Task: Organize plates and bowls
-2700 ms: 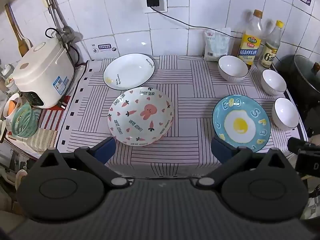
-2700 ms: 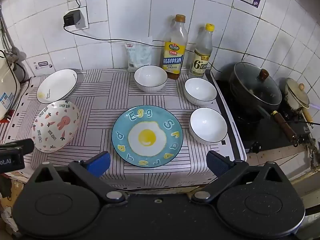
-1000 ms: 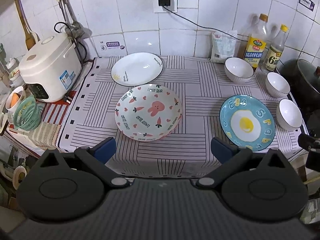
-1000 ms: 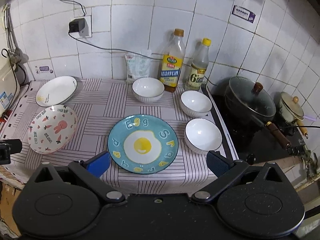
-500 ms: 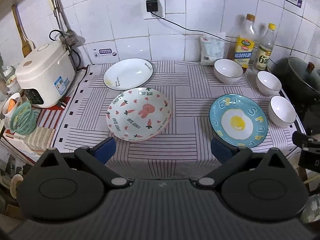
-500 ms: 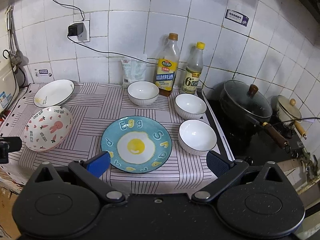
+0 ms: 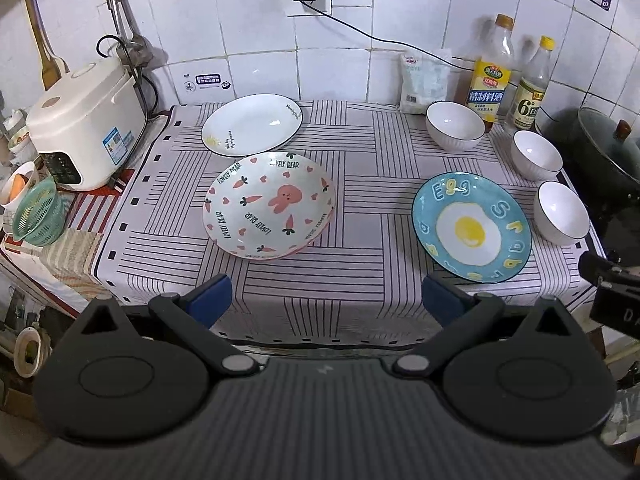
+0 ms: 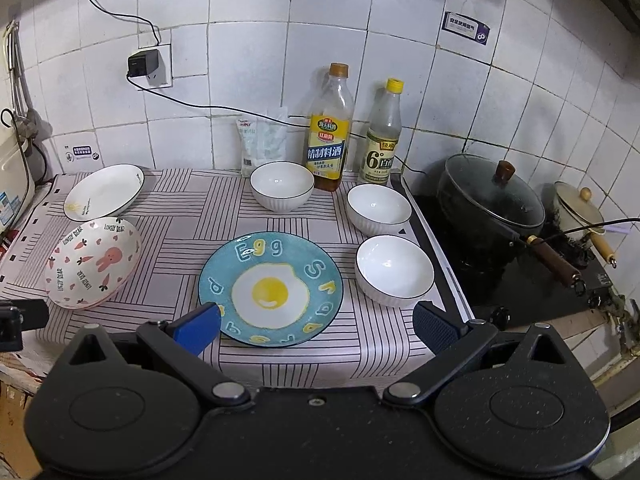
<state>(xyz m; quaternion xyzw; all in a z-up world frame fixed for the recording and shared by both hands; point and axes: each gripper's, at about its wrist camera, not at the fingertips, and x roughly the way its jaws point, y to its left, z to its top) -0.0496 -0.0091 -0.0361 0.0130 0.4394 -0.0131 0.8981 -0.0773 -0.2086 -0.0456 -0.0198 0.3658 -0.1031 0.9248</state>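
Observation:
On the striped cloth lie a white plate (image 7: 252, 124) at the back left, a rabbit-print plate (image 7: 269, 205) in front of it, and a blue egg plate (image 7: 472, 232) to the right. Three white bowls (image 7: 454, 125) (image 7: 537, 154) (image 7: 563, 211) stand along the right side. The right wrist view shows the egg plate (image 8: 270, 288), the rabbit plate (image 8: 93, 262) and the nearest bowl (image 8: 394, 274). My left gripper (image 7: 324, 300) is open and empty before the cloth's front edge. My right gripper (image 8: 316, 322) is open and empty, its left finger over the egg plate's near rim.
A rice cooker (image 7: 84, 120) and a green basket (image 7: 38, 214) stand at the left. Two bottles (image 8: 330, 128) (image 8: 382, 140) and a white bag (image 8: 262, 140) line the tiled wall. A black lidded pot (image 8: 490, 196) and a small cream pot (image 8: 578, 208) sit on the stove at the right.
Both grippers have shifted slightly over the counter's front edge; the right one has come closer to the egg plate. The dishes have not moved.

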